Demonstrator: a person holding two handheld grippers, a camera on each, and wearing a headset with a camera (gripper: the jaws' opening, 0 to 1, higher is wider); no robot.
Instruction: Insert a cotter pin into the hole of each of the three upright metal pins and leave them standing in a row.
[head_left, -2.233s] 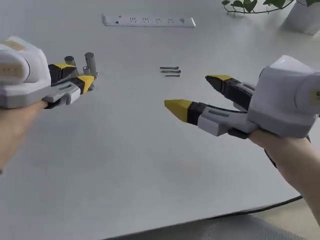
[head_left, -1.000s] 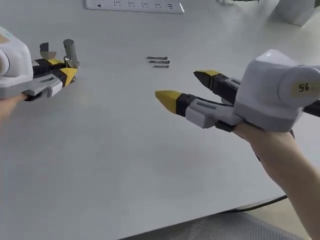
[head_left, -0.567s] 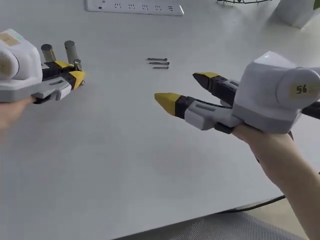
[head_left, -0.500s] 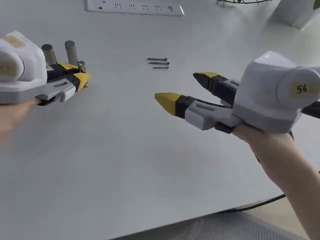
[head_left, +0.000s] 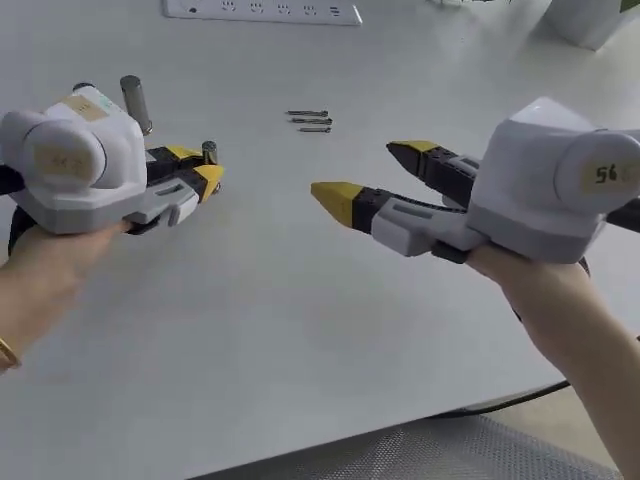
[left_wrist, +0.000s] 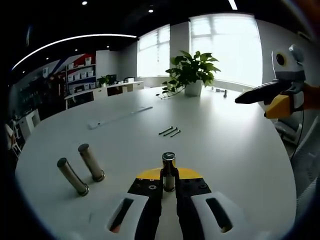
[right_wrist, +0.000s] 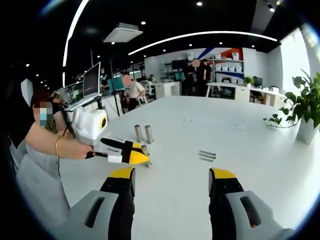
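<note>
Grips one metal pin (left_wrist: 169, 170) in the left gripper (left_wrist: 169, 184), jaws narrow about its shaft, upright, rounded top rising above the yellow tips. Looks like a short grey steel cylinder, shiny at the head. Cannot tell whether it touches the surface (head_left: 300, 330) or hangs clear of it.

At 9 to 10 o'clock of that gripper in the left gripper view: the two other metal pins (left_wrist: 91, 162), near each other but apart, each on a small flared foot, both leaning in the fisheye picture. Three such pins in all.

Dead ahead at 12 o'clock, well apart from the gripper: three cotter pins (left_wrist: 170, 131), thin and dark, side by side, flat on the surface. Further out at 11 o'clock, one white power strip (left_wrist: 120, 117); at 1 o'clock, one potted plant (left_wrist: 192, 70).

Holds nothing in the right gripper (head_left: 372, 172), jaws spread wide, at 3 o'clock in the head view, yellow tips aimed toward 10 o'clock, cotter pins up at 11 o'clock of them and well apart.
</note>
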